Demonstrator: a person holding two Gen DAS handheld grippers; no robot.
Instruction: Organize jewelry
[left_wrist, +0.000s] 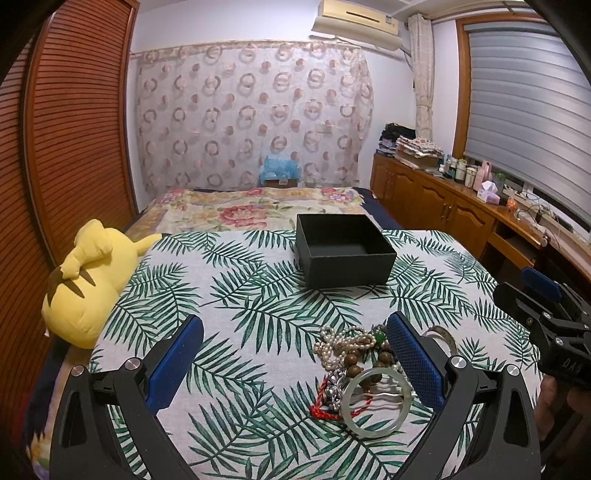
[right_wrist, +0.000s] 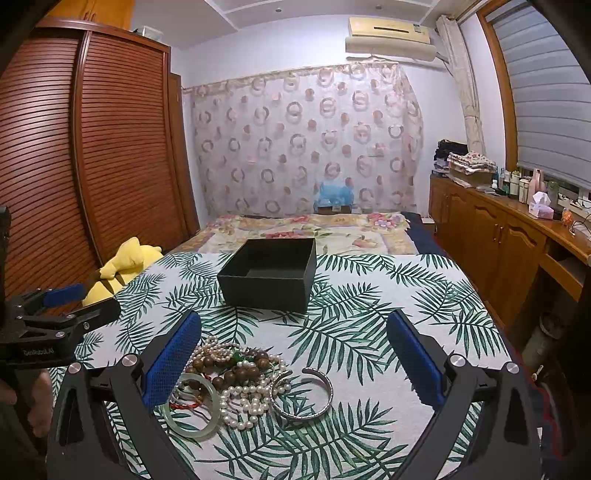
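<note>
We are holding our left gripper (left_wrist: 295, 354) with its two blue fingers (left_wrist: 177, 363) spread wide apart, and nothing is sitting between them. The right-hand finger of that gripper is hanging just over the edge of the jewelry pile (left_wrist: 360, 373), but we cannot tell if it is touching. We are holding our right gripper (right_wrist: 293, 356) wide open too, and it is gripping nothing. Its left-hand finger (right_wrist: 173, 360) is sitting right beside the pile.

The pile is lying on the leaf-print cloth (right_wrist: 369, 295), close in front of both grippers. In it we are seeing a pale green bangle (right_wrist: 192, 405) lying flat, brown wooden beads (right_wrist: 236, 371), white pearl strings (right_wrist: 245, 404), a red cord (left_wrist: 325, 408) and a silver cuff (right_wrist: 301, 395) resting at the right edge of the heap.

Farther away on the cloth a black box (right_wrist: 269, 273) is standing open, well apart from the pile. A yellow plush toy (left_wrist: 86, 284) is lying at the left edge of the cloth.
</note>
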